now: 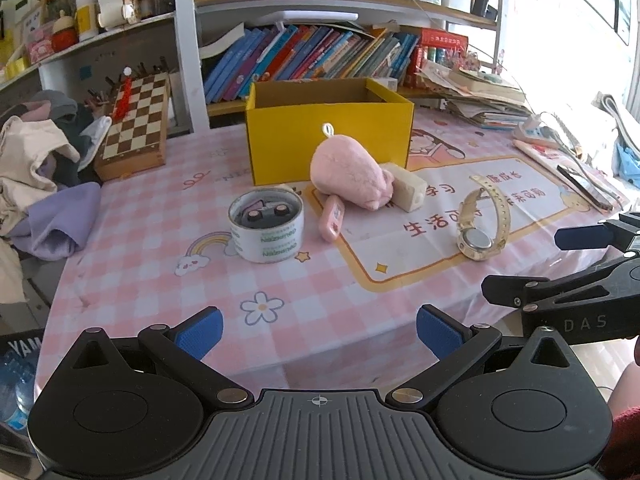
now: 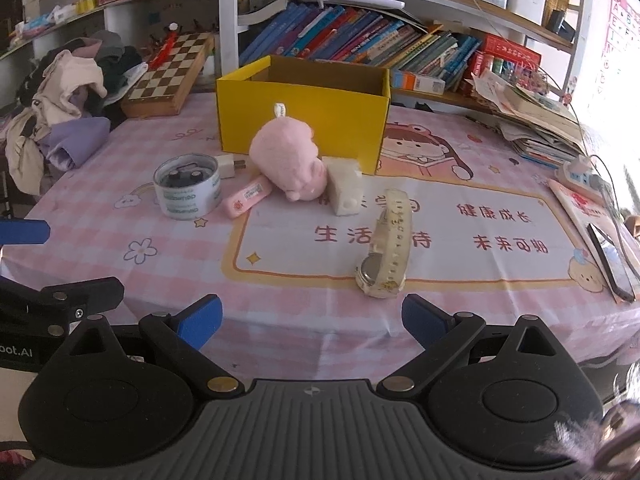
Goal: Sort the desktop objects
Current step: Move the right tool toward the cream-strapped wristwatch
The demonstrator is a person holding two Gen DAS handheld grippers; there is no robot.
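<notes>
Both grippers wide open, holding nothing: left gripper, right gripper. Watch just ahead of right one. Plush toy touching yellow box; tape roll nearby.

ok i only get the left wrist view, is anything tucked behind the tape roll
Observer: Yes. The right wrist view shows a white charger plug lying on the cloth just behind the tape roll, with its prongs pointing toward the pink plush.
Operator: and is my right one open, i only see its side
Observer: The right gripper is open. Its blue pads are wide apart with nothing between them, and the cream watch lies on the cloth just ahead of it.
</notes>
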